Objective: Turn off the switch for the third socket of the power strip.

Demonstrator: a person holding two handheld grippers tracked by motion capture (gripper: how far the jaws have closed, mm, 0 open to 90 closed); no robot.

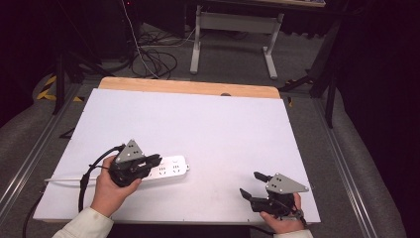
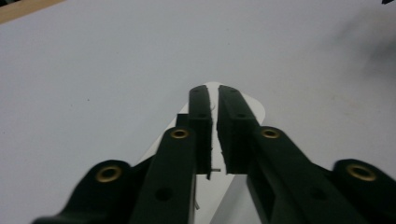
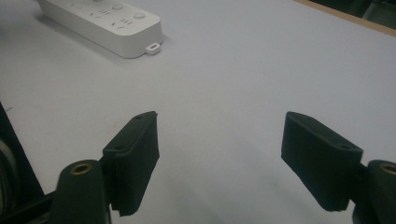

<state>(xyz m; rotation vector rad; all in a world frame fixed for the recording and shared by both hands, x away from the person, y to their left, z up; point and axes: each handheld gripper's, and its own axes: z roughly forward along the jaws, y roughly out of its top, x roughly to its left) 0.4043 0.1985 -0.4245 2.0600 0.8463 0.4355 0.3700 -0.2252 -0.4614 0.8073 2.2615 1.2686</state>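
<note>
Work in hand: handling of the white power strip (image 1: 166,171) on the white table top (image 1: 208,124) — judged from the left tongs sitting directly over it.

Power strip, location: lying flat at about 8 o'clock on the table top, long axis roughly 9-to-3 o'clock, sockets facing up. Its white cord (image 1: 62,179) trails off toward 9 o'clock. In the right gripper view the strip (image 3: 105,21) sits at 11 o'clock, well apart from that tool, its end tab pointing toward 3 o'clock.

Left gripper (image 1: 148,162): over the left half of the strip. In its own view the left gripper (image 2: 214,135) has its jaws drawn together, with a thin slit left between the pads. A small metal-looking sliver shows low in that slit; what it is cannot be told. The strip's white body (image 2: 252,105) lies beneath and beyond the tips, not between them. Whether the tips press on the casing cannot be told.

Right gripper (image 1: 253,187): at about 5 o'clock near the table's near edge. In its own view the right gripper (image 3: 219,158) stands with jaws wide apart, bare table between them, holding nothing.

Done so far, by judgement: left tool brought onto the strip and closed. No plug, no second item on the table.

Left to do, by judgement: any lift, shift or switch press on the strip — none is evident. The right tool has no part in it yet.

Caution: closed tips offer a poke, not a hold.
</note>
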